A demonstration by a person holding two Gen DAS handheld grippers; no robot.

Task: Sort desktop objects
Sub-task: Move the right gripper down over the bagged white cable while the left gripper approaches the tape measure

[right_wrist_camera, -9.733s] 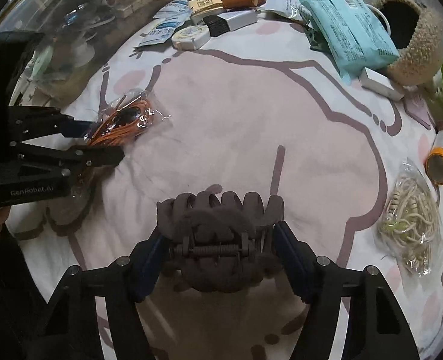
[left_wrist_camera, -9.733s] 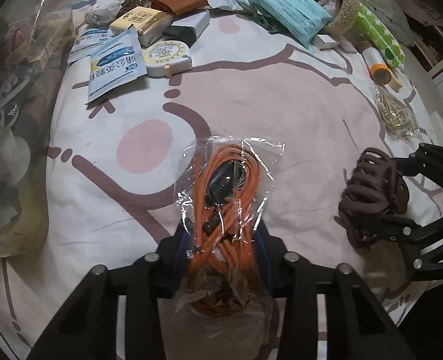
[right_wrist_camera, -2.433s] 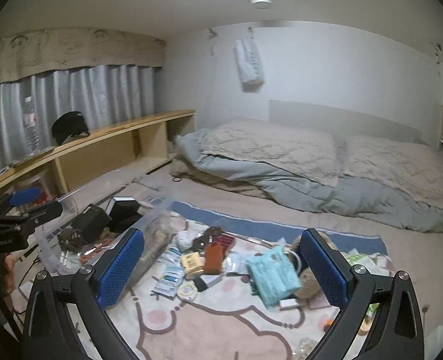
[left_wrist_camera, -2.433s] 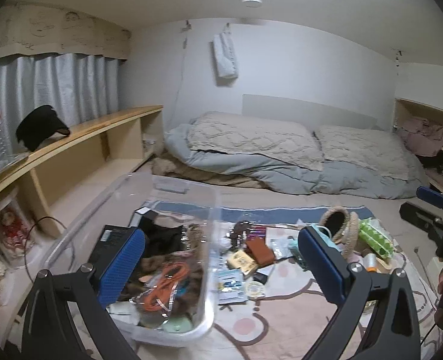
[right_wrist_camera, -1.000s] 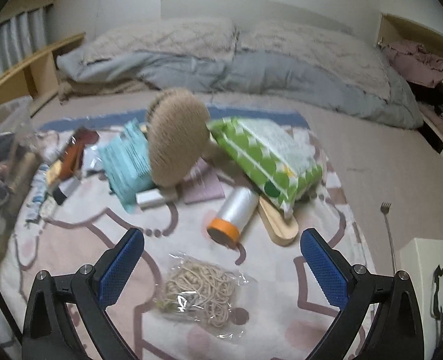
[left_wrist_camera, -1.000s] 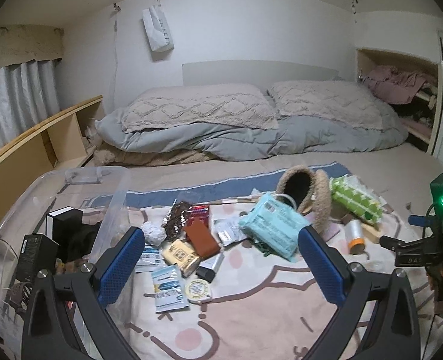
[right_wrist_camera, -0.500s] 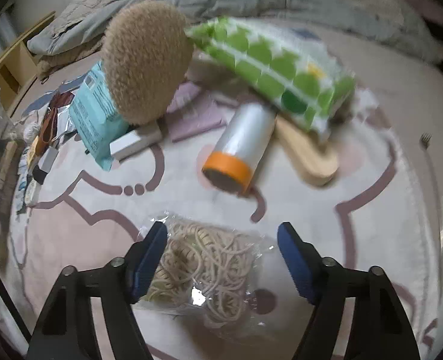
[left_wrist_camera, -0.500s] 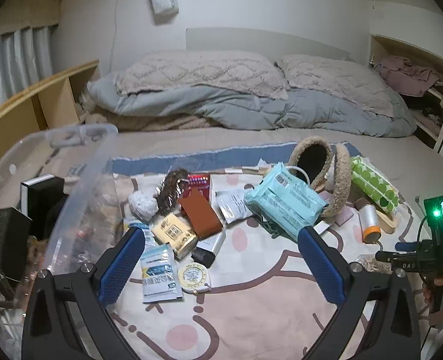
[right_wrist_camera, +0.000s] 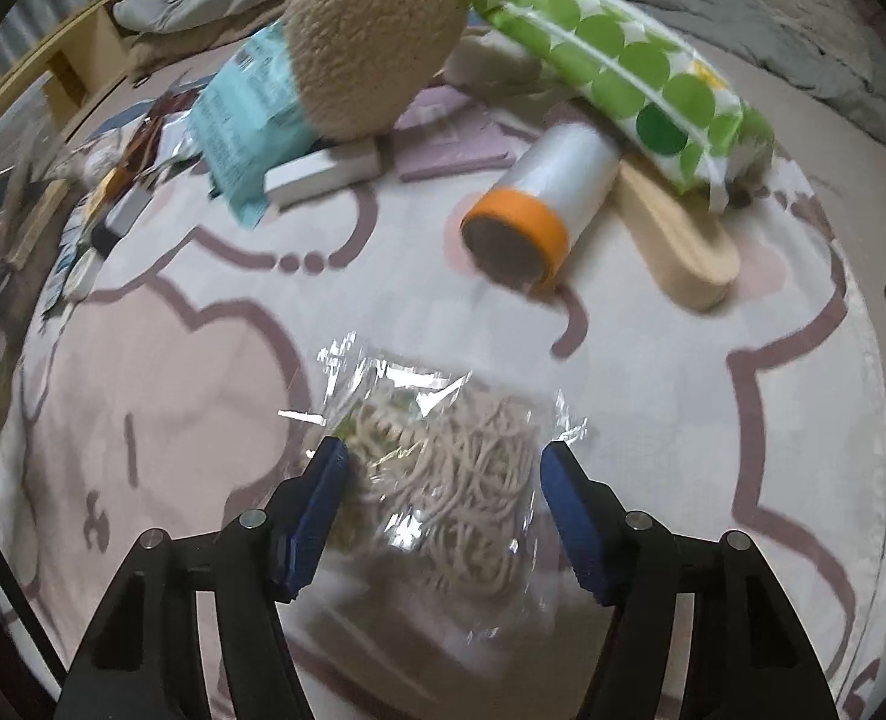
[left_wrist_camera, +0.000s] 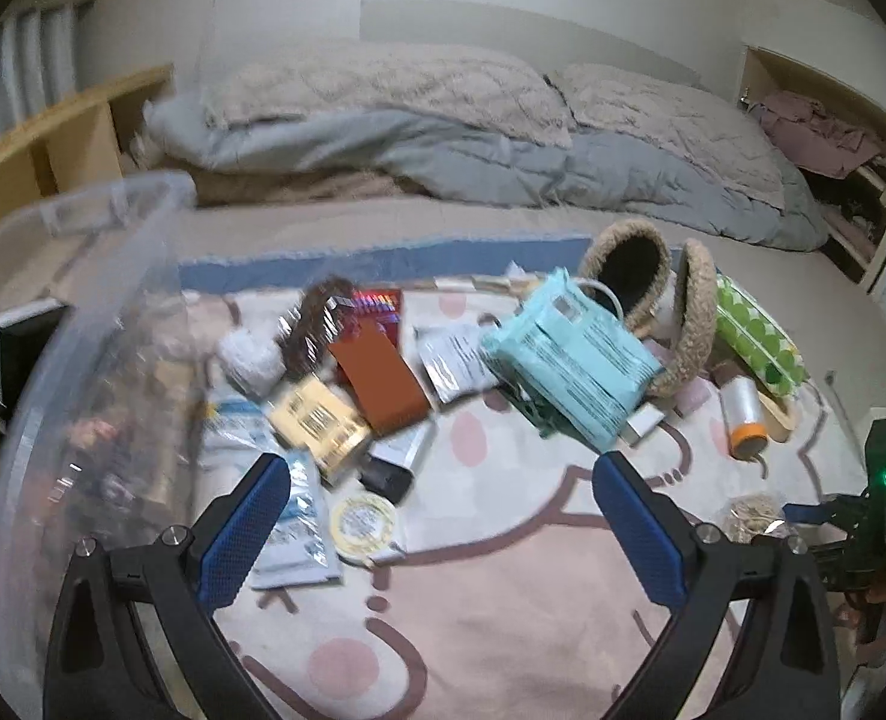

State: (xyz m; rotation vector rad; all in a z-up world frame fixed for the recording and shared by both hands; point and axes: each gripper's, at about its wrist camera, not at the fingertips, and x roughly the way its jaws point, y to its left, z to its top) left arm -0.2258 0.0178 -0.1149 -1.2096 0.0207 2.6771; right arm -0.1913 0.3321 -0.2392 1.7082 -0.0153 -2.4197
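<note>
Right gripper [right_wrist_camera: 443, 480] lower than before, jaws closing astride cord bag [right_wrist_camera: 443, 480]; left gripper [left_wrist_camera: 437, 516] open, empty.

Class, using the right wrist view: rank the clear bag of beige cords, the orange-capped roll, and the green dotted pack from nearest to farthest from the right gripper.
1. Clear bag of beige cords: between the closing jaws of the right gripper.
2. Orange-capped roll: ahead, slightly right.
3. Green dotted pack: behind the roll, upper right.

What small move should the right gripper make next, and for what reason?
Probably finish closing the right gripper: its jaws are closing on either side of the clear bag of beige cord, which lies flat on the pink mat, with the pads not yet pressing it.
</note>
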